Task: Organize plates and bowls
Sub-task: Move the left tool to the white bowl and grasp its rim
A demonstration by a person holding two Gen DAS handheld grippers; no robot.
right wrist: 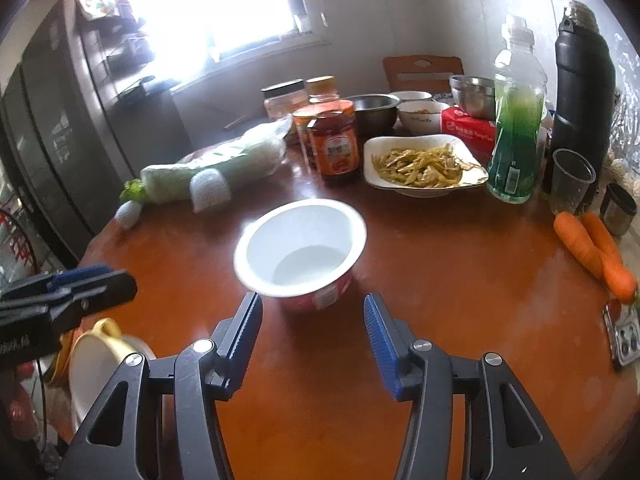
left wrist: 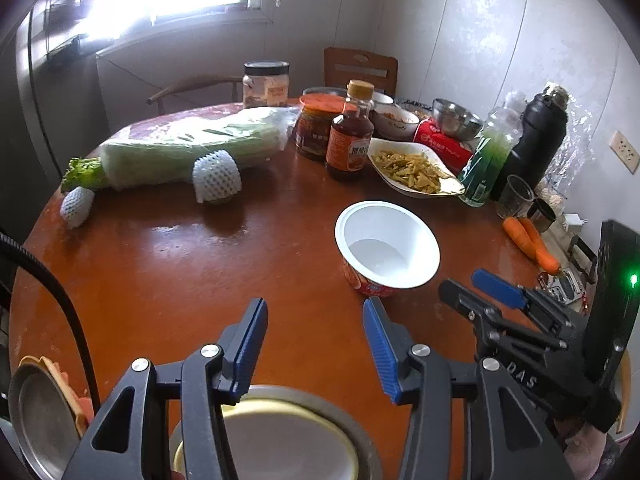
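On round brown table [right wrist: 460, 280]: white paper bowl [right wrist: 300, 246], upright and empty, just ahead of right gripper [right wrist: 313, 326], jaws spread, nothing between.

Ahead and right of left gripper [left wrist: 316, 340] in its own view, likewise spread and empty, hovering over metal plate [left wrist: 288, 436]. Beyond bowl: dish of shredded food [right wrist: 424, 166], sauce jar [right wrist: 335, 144], wrapped cabbage [right wrist: 216, 164]; carrots [right wrist: 596, 248] off right. Path to bowl unobstructed.
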